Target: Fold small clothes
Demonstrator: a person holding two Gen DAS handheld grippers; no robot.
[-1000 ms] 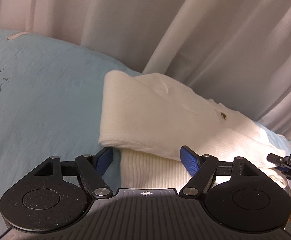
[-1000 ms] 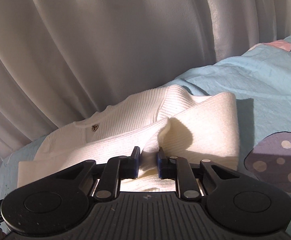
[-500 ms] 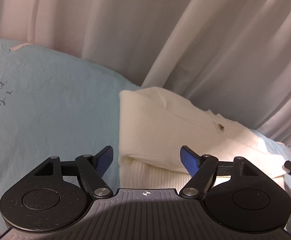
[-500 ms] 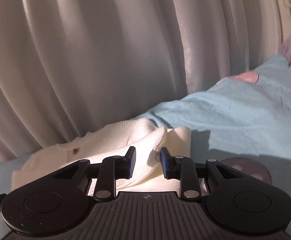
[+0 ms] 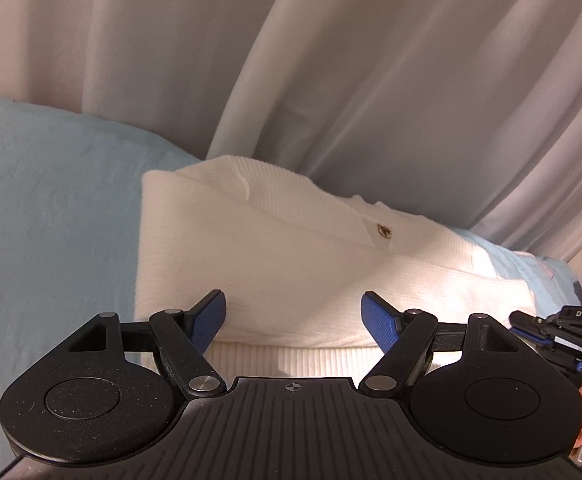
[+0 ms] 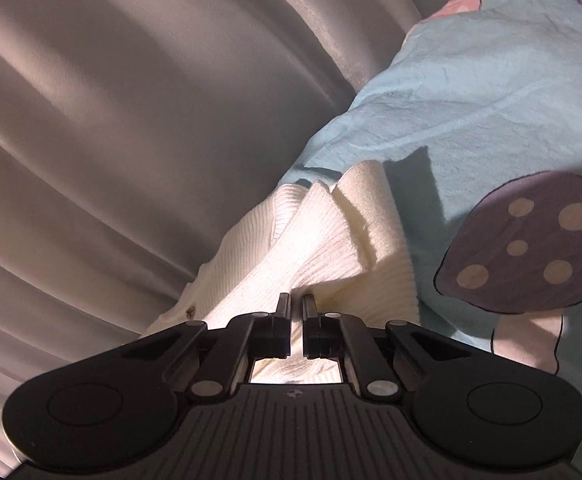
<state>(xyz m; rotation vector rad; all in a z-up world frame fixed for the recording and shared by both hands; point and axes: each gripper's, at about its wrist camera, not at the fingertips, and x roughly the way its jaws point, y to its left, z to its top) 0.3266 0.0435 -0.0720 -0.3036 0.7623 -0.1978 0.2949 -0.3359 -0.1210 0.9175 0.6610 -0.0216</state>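
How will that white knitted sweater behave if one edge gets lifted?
The white sweater would probably flop and drape: its layers already sag in soft folds. Its ribbed knit looks grippy, not slippery. The fold may well slump open on the soft blue bedsheet.

The folded sweater [image 5: 275, 264] lies on the bed [image 5: 51, 216], close against the curtain [image 5: 331, 80] that hangs behind it. In the left wrist view the bed runs off to its left, and the right gripper [image 5: 547, 332] sits at its right edge. In the right wrist view a mushroom print [image 6: 531, 244] lies on the bed to the sweater's right.
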